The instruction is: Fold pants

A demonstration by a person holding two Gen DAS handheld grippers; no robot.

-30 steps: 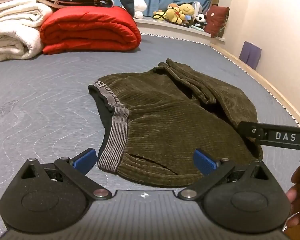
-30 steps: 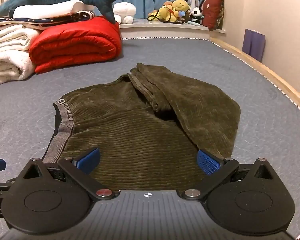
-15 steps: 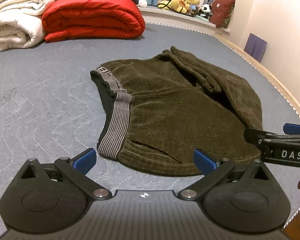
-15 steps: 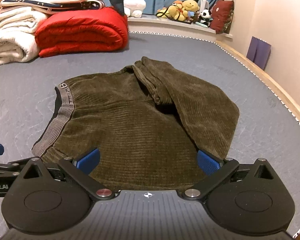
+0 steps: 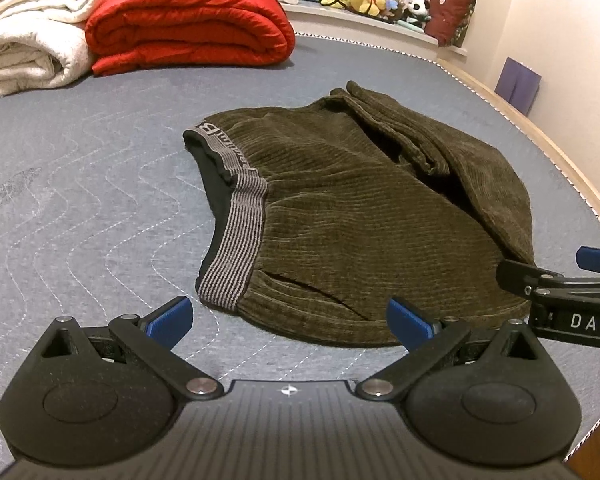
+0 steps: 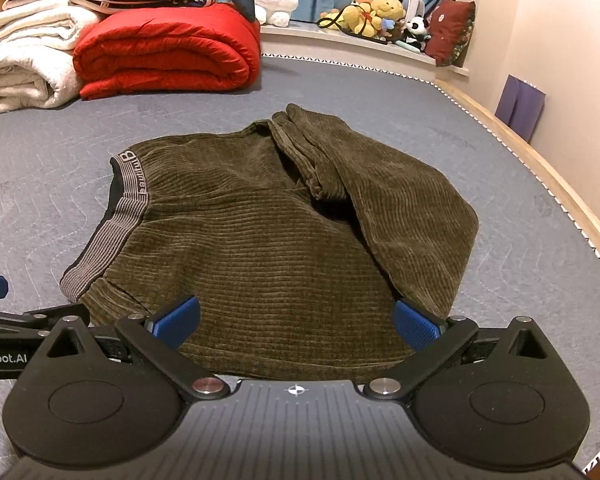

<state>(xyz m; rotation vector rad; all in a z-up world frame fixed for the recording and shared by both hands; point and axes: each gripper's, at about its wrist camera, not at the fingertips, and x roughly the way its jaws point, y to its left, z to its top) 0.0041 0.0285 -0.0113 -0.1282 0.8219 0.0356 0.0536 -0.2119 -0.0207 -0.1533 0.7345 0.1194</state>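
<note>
Blue pads are seen spread wide on both tools, with nothing held between them. The left gripper [image 5: 288,320] is poised just above the grey quilted mattress [image 5: 80,208], its jaws framing the near hem of the pants [image 5: 360,216]; the left pad lies just short of the striped grey waistband [image 5: 236,236], the right pad over the near edge of the cloth. The right gripper [image 6: 296,320] is likewise held low, its jaws wide apart and the near edge of the pants [image 6: 268,240] spanning the gap between them. Each tool is glimpsed at the edge of the other's view, so the two are set side by side along the same hem.

Ahead of the jaws, the olive corduroy pants are laid folded on the bed, the waistband to the left and a leg doubled back over the right half, leaving a dark fold between layers. Farther beyond, a rolled red duvet [image 6: 168,48] and white blankets [image 6: 28,60] are stacked at the far left, and soft toys [image 6: 376,12] are lined on a ledge at the far end.
</note>
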